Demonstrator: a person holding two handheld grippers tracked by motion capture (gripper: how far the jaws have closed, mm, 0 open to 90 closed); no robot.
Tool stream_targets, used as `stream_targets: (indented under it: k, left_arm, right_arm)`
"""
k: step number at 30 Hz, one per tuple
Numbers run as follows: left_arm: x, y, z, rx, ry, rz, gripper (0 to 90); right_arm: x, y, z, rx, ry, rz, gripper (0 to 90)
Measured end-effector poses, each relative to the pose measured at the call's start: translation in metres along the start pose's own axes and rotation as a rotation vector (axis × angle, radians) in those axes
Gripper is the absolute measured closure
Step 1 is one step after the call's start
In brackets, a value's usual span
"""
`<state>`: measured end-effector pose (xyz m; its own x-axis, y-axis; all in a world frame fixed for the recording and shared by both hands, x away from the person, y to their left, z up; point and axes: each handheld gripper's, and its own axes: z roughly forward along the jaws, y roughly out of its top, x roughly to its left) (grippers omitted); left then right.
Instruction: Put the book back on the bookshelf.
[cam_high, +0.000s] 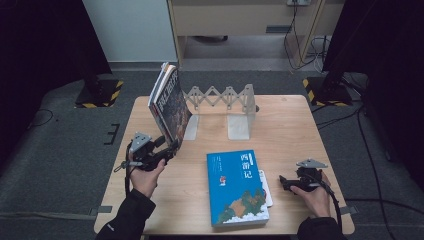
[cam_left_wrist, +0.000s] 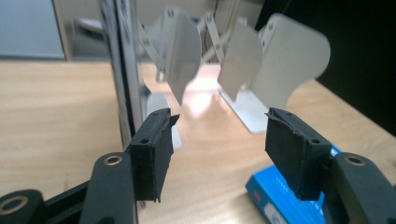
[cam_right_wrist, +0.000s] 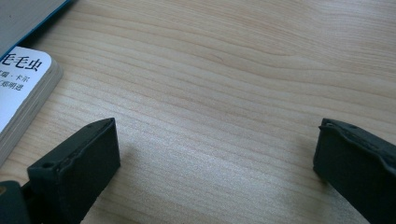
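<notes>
A dark-covered book (cam_high: 170, 102) stands tilted on its lower edge at the left end of a metal expanding book rack (cam_high: 227, 97). My left gripper (cam_high: 167, 149) is at the book's lower front corner. In the left gripper view it (cam_left_wrist: 219, 149) is open, nothing lies between the pads, and the book's edge (cam_left_wrist: 122, 88) rises just beside its left jaw. A blue book (cam_high: 235, 187) lies flat on a thinner white book (cam_high: 266, 189). Low over the table, right of that stack, my right gripper (cam_high: 284, 181) is open. In its own view it (cam_right_wrist: 215, 158) has bare wood between the jaws and the white book (cam_right_wrist: 21, 93) at the left.
The rack's metal plates (cam_left_wrist: 285, 65) stand upright at the back middle of the wooden table (cam_high: 290, 130). The blue book's corner (cam_left_wrist: 275, 198) lies beside my left gripper's right jaw. Dark stands and cables sit on the floor around the table.
</notes>
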<state>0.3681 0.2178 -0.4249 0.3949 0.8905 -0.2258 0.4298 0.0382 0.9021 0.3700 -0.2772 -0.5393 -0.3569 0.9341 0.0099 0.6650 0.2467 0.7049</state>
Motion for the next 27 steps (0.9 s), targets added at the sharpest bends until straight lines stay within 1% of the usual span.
stream_targets:
  k: [2,5,6,7,8,9,10,12,14,17,18,19,20,22,25,27]
  left_arm:
    - [0.000,-0.006,0.005,0.025,-0.002,0.008,39.7]
    - [-0.001,-0.016,0.012,0.058,-0.009,0.014,39.3]
    - [-0.002,-0.019,0.015,0.072,-0.013,0.020,39.1]
    - [-0.003,-0.022,0.017,0.087,-0.018,0.024,38.9]
    - [-0.004,-0.025,0.020,0.103,-0.022,0.028,38.3]
    - [-0.005,-0.028,0.022,0.114,-0.030,0.027,38.1]
    - [-0.007,-0.030,0.024,0.126,-0.037,0.029,38.0]
    - [-0.010,-0.035,0.028,0.155,-0.051,0.033,37.7]
    - [-0.014,-0.039,0.032,0.171,-0.061,0.044,37.4]
    - [-0.019,-0.043,0.037,0.188,-0.074,0.057,36.6]
    - [-0.020,-0.045,0.039,0.198,-0.081,0.059,36.3]
    - [-0.022,-0.046,0.041,0.211,-0.088,0.064,36.0]
    - [-0.024,-0.048,0.044,0.223,-0.096,0.068,35.9]
    - [-0.028,-0.052,0.048,0.243,-0.109,0.078,35.9]
    - [-0.036,-0.058,0.054,0.263,-0.133,0.085,35.6]
    - [-0.041,-0.062,0.058,0.280,-0.140,0.101,35.1]
  right_arm:
    - [0.000,0.000,0.000,0.000,0.000,0.000,1.3]
    - [0.000,0.000,-0.001,-0.009,-0.005,0.009,5.9]
    - [0.000,0.000,-0.002,-0.017,-0.010,0.008,10.1]
    - [0.000,0.001,-0.003,-0.011,-0.012,0.015,15.2]
    - [0.001,0.003,-0.005,-0.004,-0.010,0.008,20.9]
    - [0.003,0.005,-0.006,0.001,-0.010,0.005,23.1]
    - [0.004,0.006,-0.008,-0.015,-0.016,-0.007,24.0]
    - [0.008,0.011,-0.013,-0.049,-0.014,-0.012,26.2]
    - [0.012,0.016,-0.018,-0.082,-0.011,-0.027,27.1]
    - [0.021,0.022,-0.024,-0.101,0.024,-0.021,27.5]
    - [0.023,0.024,-0.026,-0.098,0.038,-0.019,27.1]
    - [0.026,0.026,-0.027,-0.097,0.051,-0.007,27.5]
    - [0.028,0.028,-0.028,-0.095,0.066,-0.008,27.6]
    - [0.032,0.031,-0.030,-0.107,0.096,0.000,27.9]
    - [0.040,0.033,-0.031,-0.115,0.136,-0.004,28.6]
    - [0.046,0.034,-0.031,-0.111,0.162,-0.015,28.5]
